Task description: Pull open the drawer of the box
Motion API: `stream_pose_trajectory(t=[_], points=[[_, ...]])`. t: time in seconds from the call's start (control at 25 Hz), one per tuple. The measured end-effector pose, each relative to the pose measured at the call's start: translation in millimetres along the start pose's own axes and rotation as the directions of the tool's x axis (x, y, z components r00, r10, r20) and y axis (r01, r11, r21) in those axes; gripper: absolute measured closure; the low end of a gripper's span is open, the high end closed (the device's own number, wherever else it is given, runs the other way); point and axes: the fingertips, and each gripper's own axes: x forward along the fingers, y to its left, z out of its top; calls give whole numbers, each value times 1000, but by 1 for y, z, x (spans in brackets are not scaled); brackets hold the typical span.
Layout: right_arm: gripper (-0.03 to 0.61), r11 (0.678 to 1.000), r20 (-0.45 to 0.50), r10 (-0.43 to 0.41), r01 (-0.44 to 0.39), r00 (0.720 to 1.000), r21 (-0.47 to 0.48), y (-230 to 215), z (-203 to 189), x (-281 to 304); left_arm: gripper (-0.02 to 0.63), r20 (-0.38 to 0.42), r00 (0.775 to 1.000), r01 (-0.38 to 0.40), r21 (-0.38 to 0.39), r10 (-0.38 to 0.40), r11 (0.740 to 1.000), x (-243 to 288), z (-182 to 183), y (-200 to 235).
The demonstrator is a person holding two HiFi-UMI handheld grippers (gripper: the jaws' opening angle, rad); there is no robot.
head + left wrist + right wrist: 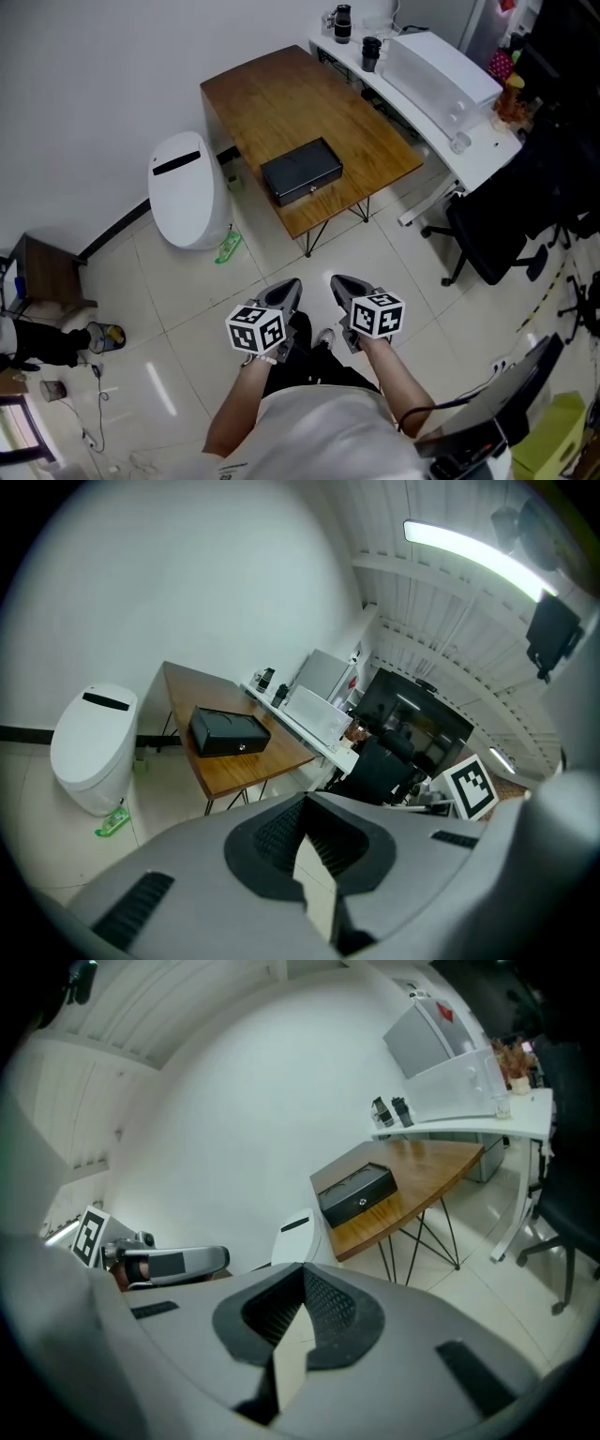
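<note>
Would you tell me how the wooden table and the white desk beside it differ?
The wooden table is brown with thin black legs; the white desk is narrower and white-legged. The wooden table carries only the black box; the white desk carries a long white machine and dark cups. Both stand side by side.

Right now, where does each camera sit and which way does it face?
Head view: on the person's head, steeply down at the black box on the wooden table; left gripper, right gripper, forearms show.
Left gripper view: on that gripper, facing the table; its shut jaws show.
Right gripper view: same, own shut jaws show.
Shared: all three see the box.
</note>
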Motion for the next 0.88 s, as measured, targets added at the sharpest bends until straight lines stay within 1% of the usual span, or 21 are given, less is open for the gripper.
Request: stream_pose_trajectory(t=[0.12,0.32,0.52,0.64,0.76,0.88], points=[[592,1000,16,9,-9,1000,-3,1,12,4,612,4,1000,-2,2,2,1000,5,8,2],[591,1000,41,1,-1,999,-7,-9,33,8,612,1,1000,8,19,-8,1000,20,22,2],[591,998,82,1,4,997,-60,-9,62,16,612,-2,1000,12,31,-12,999,33,37,6],[591,998,100,10,-3,995,-67,-9,77,21,612,-4,1000,23,46,-23,999,44,49,5],[591,997,97,0,7,995,-80,-13,86,29,612,-5,1000,27,56,-27,998,52,61,10],[592,993,67,-28,36,997,-111,-25,89,44,612,-8,1000,22,52,-22,998,62,72,21]])
